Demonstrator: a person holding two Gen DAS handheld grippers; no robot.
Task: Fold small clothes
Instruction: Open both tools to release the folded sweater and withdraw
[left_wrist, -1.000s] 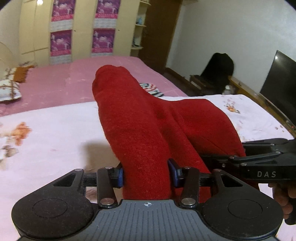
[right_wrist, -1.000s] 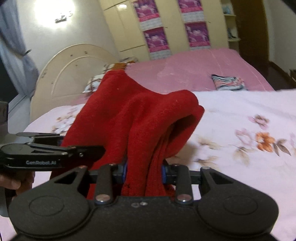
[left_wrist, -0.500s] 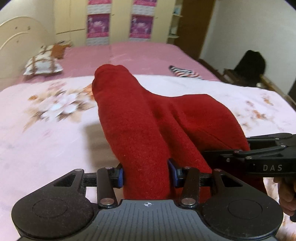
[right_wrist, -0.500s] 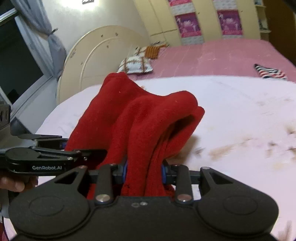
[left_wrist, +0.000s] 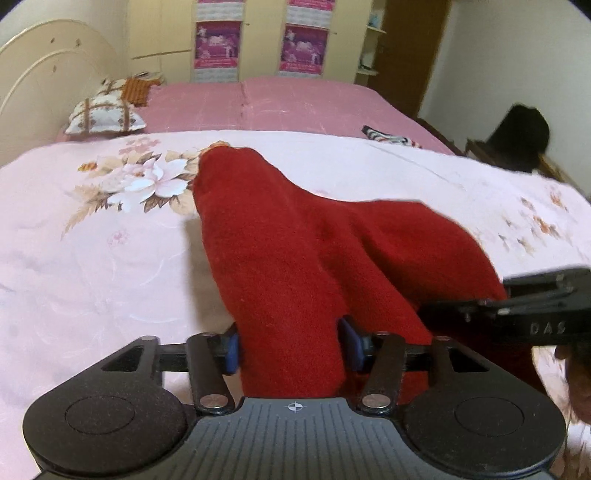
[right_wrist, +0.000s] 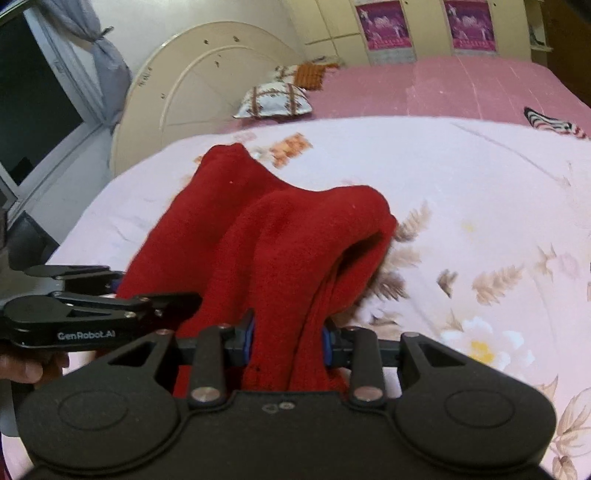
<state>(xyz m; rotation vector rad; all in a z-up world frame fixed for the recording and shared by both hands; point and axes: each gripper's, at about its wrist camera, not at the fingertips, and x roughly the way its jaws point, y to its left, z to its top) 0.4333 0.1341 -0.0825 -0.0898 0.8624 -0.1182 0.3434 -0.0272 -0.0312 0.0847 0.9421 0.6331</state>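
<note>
A red knit garment (left_wrist: 295, 258) hangs bunched between both grippers above the pale pink floral bedspread (left_wrist: 92, 258). My left gripper (left_wrist: 291, 345) is shut on one edge of it, blue pads pressed into the cloth. My right gripper (right_wrist: 288, 341) is shut on the other edge of the red garment (right_wrist: 288, 240). The right gripper also shows in the left wrist view (left_wrist: 517, 314) at the right, and the left gripper in the right wrist view (right_wrist: 92, 306) at the left. The two stand close side by side.
A checked pillow (left_wrist: 103, 116) and an orange cloth (left_wrist: 138, 88) lie by the cream headboard (right_wrist: 207, 85). A striped cloth (left_wrist: 388, 136) lies on the darker pink bed beyond. A black item (left_wrist: 521, 136) sits at far right. A window (right_wrist: 33, 110) is at left.
Both grippers have swung left with the red garment still held. The view now faces the headboard and pillow, and the garment is lower, nearer the bedspread.
</note>
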